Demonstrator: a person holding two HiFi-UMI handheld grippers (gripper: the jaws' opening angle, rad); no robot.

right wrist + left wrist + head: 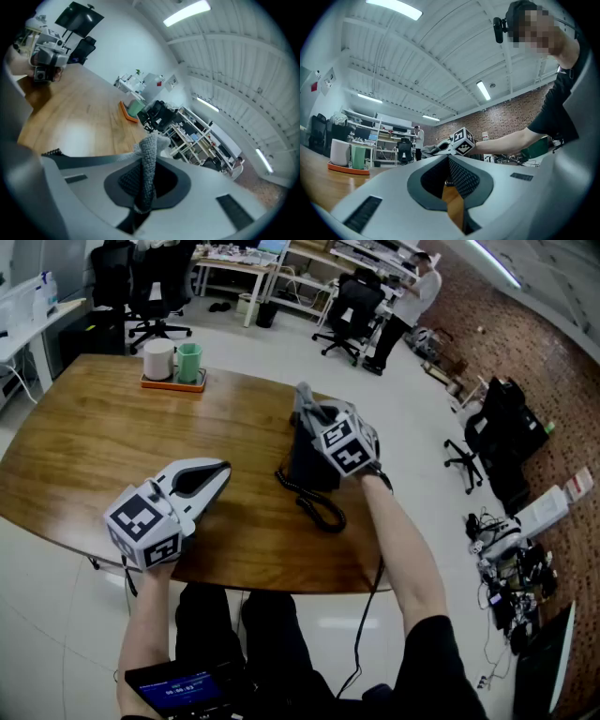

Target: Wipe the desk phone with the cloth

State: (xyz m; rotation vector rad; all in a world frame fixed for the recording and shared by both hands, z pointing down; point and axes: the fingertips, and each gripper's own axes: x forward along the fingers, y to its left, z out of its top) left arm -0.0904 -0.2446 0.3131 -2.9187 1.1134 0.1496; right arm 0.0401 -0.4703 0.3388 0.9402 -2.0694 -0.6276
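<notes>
My right gripper [317, 420] is clamped on a grey knitted cloth [151, 143]; in the right gripper view the fabric runs up between the two dark pads and bunches above the tips. In the head view that cloth sits at the top of the dark desk phone [309, 465], which stands near the right edge of the table, and the gripper is held just above the phone's upper part. The phone's coiled cord [319, 507] loops over the wood on the side nearest me. My left gripper [223, 472] is low over the table, well apart from the phone on its left. Its jaws meet at the tips with nothing between them, and only a sliver of wood shows through the hollow between the pads in the left gripper view. The surface is a rounded wooden table [84, 446] with a plain brown grain. At its far side an orange tray [173, 384] carries a white cup [157, 359] and a green cup [189, 362] side by side. Beyond the table the floor [281, 343] is pale and glossy, black office chairs [352, 310] stand by cluttered benches, a person [412, 296] stands near the benches, and a brick wall [525, 343] runs down the right side.
</notes>
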